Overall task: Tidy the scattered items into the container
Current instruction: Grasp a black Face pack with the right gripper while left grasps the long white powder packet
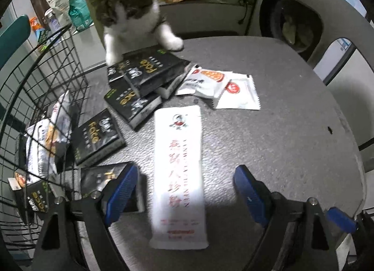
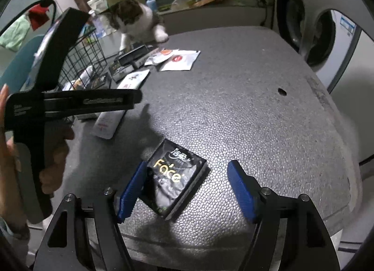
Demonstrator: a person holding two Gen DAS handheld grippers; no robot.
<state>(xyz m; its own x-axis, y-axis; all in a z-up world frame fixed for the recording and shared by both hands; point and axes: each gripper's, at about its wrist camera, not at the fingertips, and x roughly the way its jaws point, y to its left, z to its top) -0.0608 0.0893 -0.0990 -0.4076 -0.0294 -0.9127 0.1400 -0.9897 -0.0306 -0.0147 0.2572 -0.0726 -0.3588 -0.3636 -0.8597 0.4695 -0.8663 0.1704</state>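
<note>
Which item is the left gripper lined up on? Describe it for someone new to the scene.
On the grey table, right of the wire basket, lies a long white packet between the open jaws. Unlike the black boxes beside it, it is a narrow strip with red characters.

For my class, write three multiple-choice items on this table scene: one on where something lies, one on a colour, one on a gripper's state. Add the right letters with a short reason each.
1. Where does the long white sachet with red print lie?
A. inside the black wire basket
B. flat on the grey table, between the left gripper's fingers
C. under the cat

2. What colour are the finger pads of the right gripper?
A. blue
B. red
C. yellow

3. The right gripper is:
A. shut on the black "Face" box
B. open, the box between its fingers
C. out of view

Answers: 1 B, the sachet lies on the table outside the basket; 2 A, both pads show blue; 3 B, a gap separates the right pad from the box.
</note>
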